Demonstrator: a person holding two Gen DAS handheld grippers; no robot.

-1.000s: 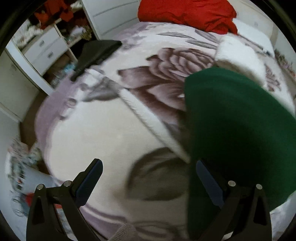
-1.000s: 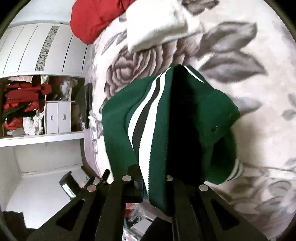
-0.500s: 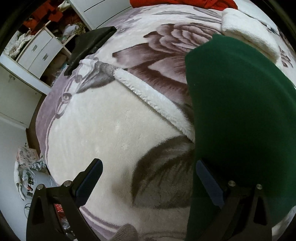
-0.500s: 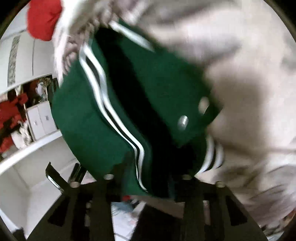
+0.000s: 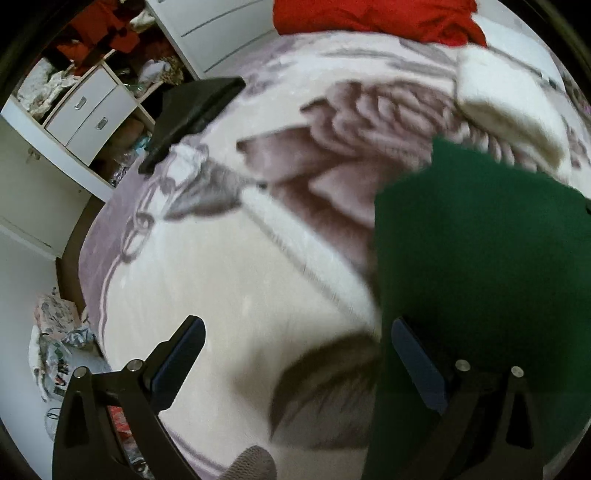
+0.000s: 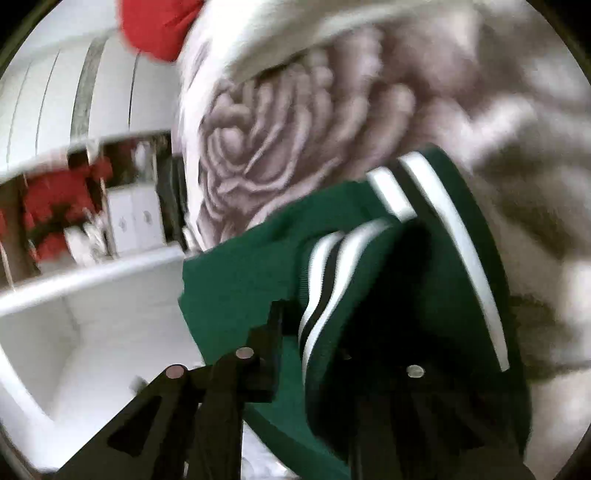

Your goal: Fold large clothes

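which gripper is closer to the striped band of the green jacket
Right. The right gripper is closed on the green jacket right at its striped band. The left gripper hangs open beside the jacket's plain edge, holding nothing.

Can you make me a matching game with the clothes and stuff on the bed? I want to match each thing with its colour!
Things:
1. jacket held in the right gripper
2. heap of cloth at the far end of the bed
3. folded fluffy blanket
4. flat thing at the bed's edge

Colours:
A. black
B. white
C. green with white stripes
D. red

Pairs: 1-C, 2-D, 3-B, 4-A
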